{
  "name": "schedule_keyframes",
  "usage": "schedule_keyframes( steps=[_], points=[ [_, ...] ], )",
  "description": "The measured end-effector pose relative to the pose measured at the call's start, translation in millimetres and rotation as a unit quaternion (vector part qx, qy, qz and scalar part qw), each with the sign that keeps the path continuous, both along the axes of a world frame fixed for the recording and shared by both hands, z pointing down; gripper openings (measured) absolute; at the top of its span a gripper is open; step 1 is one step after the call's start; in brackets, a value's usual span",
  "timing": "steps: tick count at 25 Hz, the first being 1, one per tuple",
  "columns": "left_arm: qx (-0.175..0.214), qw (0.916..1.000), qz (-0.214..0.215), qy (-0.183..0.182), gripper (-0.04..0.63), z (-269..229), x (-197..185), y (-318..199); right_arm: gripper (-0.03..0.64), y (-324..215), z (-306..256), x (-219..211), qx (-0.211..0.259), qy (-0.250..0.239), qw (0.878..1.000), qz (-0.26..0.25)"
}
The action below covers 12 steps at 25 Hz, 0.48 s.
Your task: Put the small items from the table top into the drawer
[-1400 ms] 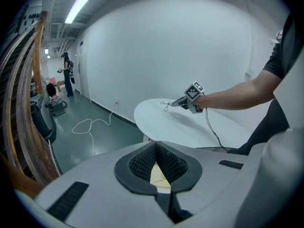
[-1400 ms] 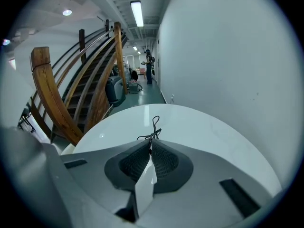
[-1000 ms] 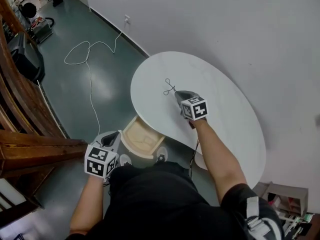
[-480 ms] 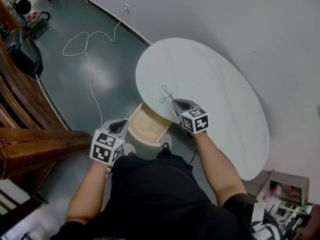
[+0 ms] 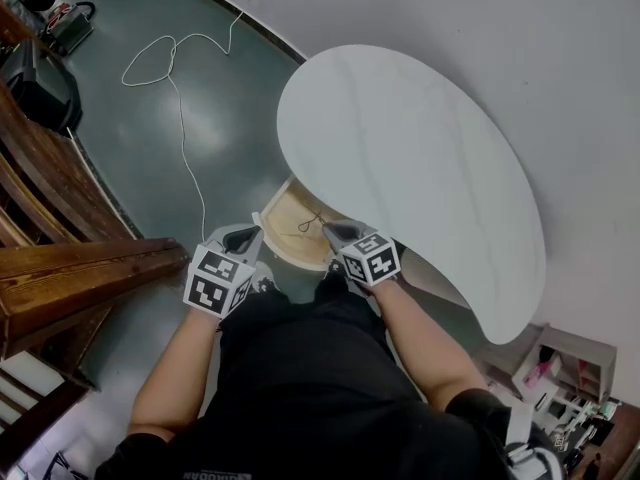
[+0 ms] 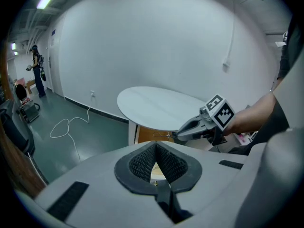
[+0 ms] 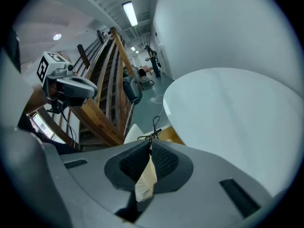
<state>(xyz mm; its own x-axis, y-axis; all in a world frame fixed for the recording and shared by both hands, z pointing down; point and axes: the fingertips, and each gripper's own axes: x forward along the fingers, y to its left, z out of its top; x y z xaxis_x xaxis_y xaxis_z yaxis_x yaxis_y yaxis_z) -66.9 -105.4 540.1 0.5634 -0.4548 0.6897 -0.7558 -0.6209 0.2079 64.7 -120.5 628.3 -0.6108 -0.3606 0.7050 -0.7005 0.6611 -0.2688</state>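
My right gripper is shut on a beige paper tag whose black string loop sticks out past the fingertips. It hangs over the open wooden drawer under the near edge of the white oval table. In the left gripper view the right gripper and the string show in front of the drawer. My left gripper sits just left of the drawer, its jaws meeting at the tips with nothing between them. No loose items show on the table top.
A wooden staircase runs along the left. A white cable lies on the green floor, with black equipment beyond it. A small shelf unit stands at the lower right, and a person stands far off.
The right gripper has carried the tag from over the table top back and down past the table's near edge, to above the drawer. The left gripper has edged closer to the drawer.
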Motion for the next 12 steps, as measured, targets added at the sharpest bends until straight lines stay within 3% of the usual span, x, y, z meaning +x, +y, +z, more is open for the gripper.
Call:
schedule_keyframes(
  steps=[12],
  points=[
    [-0.032, 0.9992, -0.024, 0.000, 0.015, 25, -10, 16, 0.017, -8, 101, -39, -0.041, 0.129, 0.987, -0.082]
  ],
)
